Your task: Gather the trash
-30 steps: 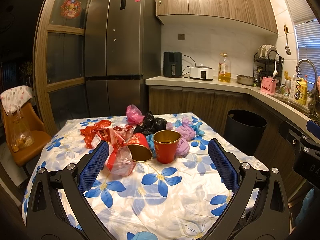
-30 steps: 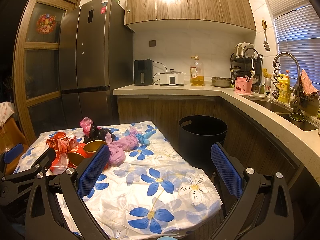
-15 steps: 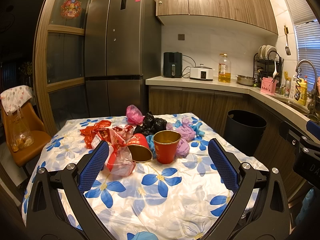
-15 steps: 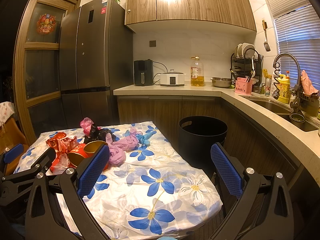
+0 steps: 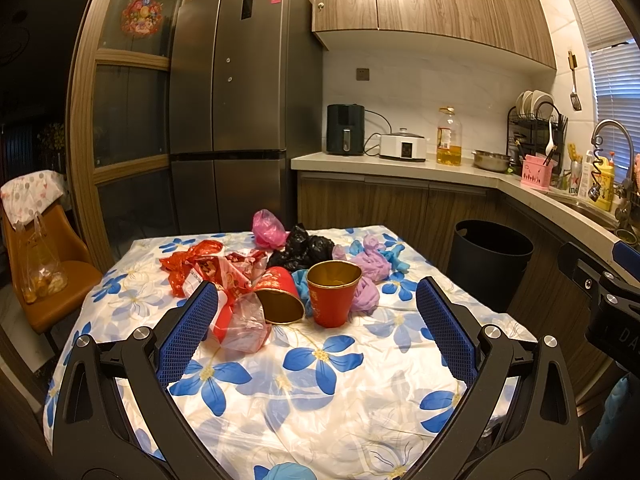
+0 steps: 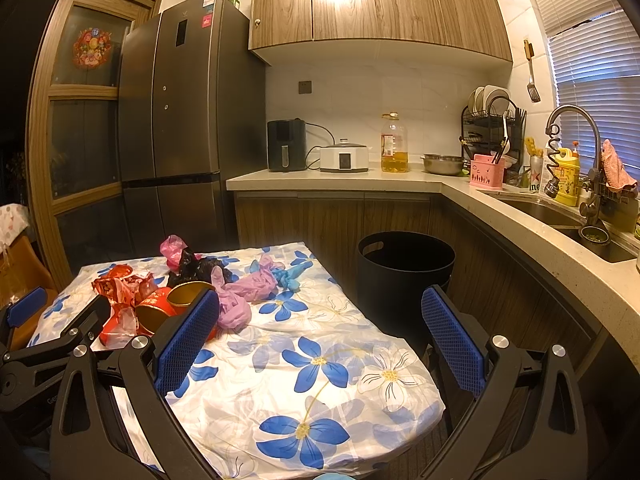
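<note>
Both grippers are held over the near edge of the table (image 5: 320, 408), jaws wide apart and holding nothing. The left gripper (image 5: 316, 332) faces the trash; the right gripper (image 6: 320, 336) points toward the table's right edge and the bin (image 6: 404, 276) on the floor just beyond it.

The trash lies heaped across the far half of the table, none of it in the bin as far as can be seen. An upright red cup (image 5: 333, 294) stands nearest, with a second cup (image 5: 280, 296) tipped on its side touching it on the left. Red wrappers (image 5: 200, 268) lie toward the left edge. Pink, black, purple and blue bags (image 5: 304, 248) sit behind.

Judgement: collection has not started; this is the approach step. The next move calls for the left gripper to advance, straddle the upright cup's wall and close gently, as the cup looks light and easily crushed or toppled.
</note>
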